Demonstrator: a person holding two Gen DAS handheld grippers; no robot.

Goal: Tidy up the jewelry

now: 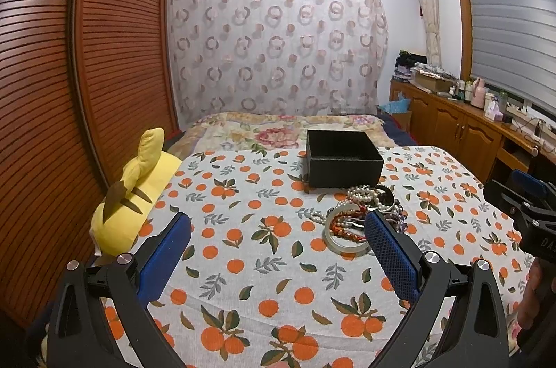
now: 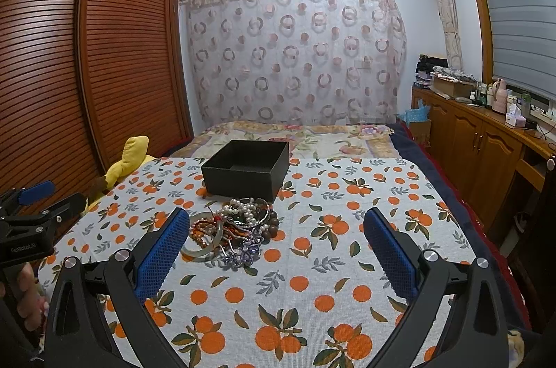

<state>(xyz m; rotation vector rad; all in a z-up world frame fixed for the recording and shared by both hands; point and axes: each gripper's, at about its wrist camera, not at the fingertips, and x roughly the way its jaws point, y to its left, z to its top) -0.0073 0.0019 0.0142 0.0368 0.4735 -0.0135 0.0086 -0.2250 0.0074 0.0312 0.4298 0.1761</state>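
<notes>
A pile of jewelry (image 1: 365,215) lies on the orange-print cloth: pearl strands, red beads, a pale jade bangle (image 1: 344,237), dark beads. It also shows in the right wrist view (image 2: 236,229). An open black box (image 1: 342,157) stands just behind the pile and looks empty in the right wrist view (image 2: 246,168). My left gripper (image 1: 278,229) is open and empty, its right finger in front of the pile. My right gripper (image 2: 276,225) is open and empty, with the pile by its left finger. Each gripper shows at the other view's edge: the right (image 1: 528,211), the left (image 2: 31,208).
A yellow plush toy (image 1: 135,197) lies at the cloth's left edge, by the slatted wooden wardrobe (image 1: 87,90). A floral blanket (image 1: 278,128) covers the bed beyond the box. A wooden cabinet (image 2: 479,142) with bottles runs along the right, under the window.
</notes>
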